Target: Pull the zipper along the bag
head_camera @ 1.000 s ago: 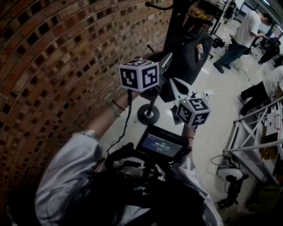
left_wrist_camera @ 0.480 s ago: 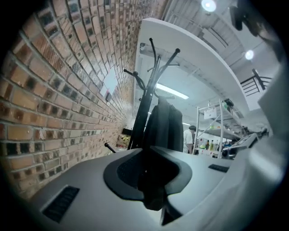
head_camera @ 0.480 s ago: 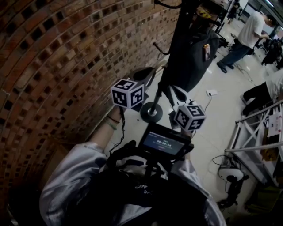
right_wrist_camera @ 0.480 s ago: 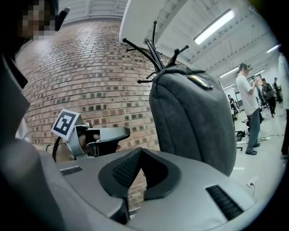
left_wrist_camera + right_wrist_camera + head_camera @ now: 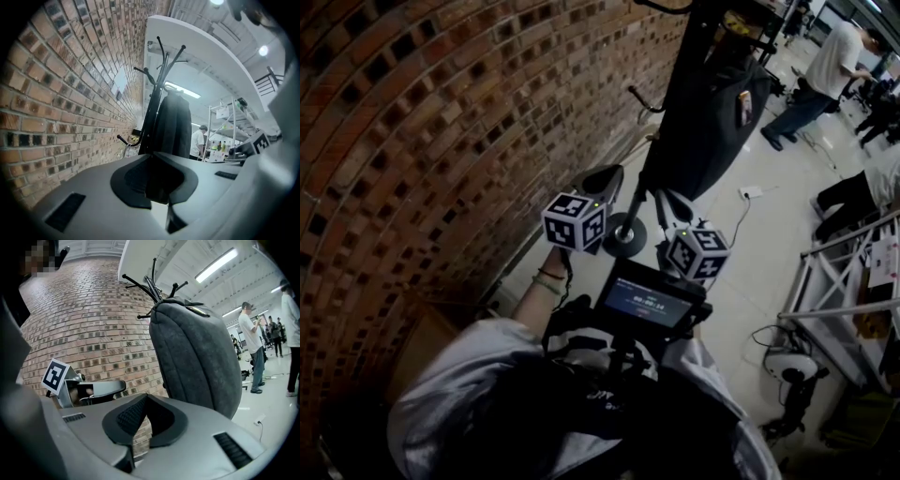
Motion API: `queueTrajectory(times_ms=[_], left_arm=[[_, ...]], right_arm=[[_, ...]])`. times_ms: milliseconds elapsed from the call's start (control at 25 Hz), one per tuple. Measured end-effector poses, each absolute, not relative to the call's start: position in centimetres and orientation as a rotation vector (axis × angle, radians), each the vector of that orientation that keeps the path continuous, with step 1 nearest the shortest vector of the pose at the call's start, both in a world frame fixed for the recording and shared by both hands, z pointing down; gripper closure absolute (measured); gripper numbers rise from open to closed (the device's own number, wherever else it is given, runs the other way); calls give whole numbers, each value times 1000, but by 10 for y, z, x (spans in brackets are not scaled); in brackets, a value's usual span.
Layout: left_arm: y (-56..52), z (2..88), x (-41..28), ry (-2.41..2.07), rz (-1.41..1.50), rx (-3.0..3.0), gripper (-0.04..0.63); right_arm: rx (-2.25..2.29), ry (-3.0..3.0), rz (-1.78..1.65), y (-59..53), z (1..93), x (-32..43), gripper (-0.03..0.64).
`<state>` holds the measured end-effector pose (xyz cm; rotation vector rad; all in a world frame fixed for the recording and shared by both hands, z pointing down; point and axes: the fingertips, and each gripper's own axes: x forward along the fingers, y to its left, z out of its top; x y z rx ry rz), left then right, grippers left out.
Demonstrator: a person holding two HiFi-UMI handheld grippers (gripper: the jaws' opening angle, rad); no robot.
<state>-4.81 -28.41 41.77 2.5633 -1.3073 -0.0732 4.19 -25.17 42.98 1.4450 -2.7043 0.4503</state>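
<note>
A dark grey bag (image 5: 705, 112) hangs on a black coat stand; it also shows as the bag (image 5: 173, 123) and the bag (image 5: 197, 357) in the two gripper views. My left gripper (image 5: 602, 178) is held low, short of the bag and not touching it. In its own view the left gripper (image 5: 151, 157) has its jaws closing, tips together, with nothing between them. My right gripper (image 5: 672, 204) is beside it, also apart from the bag. The right gripper (image 5: 146, 397) has its jaws together and empty. No zipper pull is visible.
A brick wall (image 5: 441, 141) runs along the left, close to the stand's round base (image 5: 623, 236). A small screen (image 5: 645, 302) sits at my chest. People stand at the back right (image 5: 830, 61), and a metal frame (image 5: 834, 291) with cables is at the right.
Both grippers have come down and back towards my body, away from the bag. The left cube has dropped lower in the head view.
</note>
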Motion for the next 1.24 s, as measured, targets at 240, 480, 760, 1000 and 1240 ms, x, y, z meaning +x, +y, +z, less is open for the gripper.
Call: queueTrajectory(times_ms=[240,480,760,1000,1240], left_arm=[[-278,424,-42,-1263,-102,2534,588],[-269,426,-31,-1234,-63,2576,588],[-264,424,-25,-1222,-37,2581,588],[-264,426,-30,-1233,-35,2574,588],[-264,427,-28,-1229,-41,2560,588]], right_arm=[[1485,-2687,407,-250,430,46,620],[1504,-2693,430,-247,431,48,620],[1512,-2697,448,-248,434,46,620],[1497,-2709,458,-249,432,39,620],[1495,-2714,465,-250,432,40,620]])
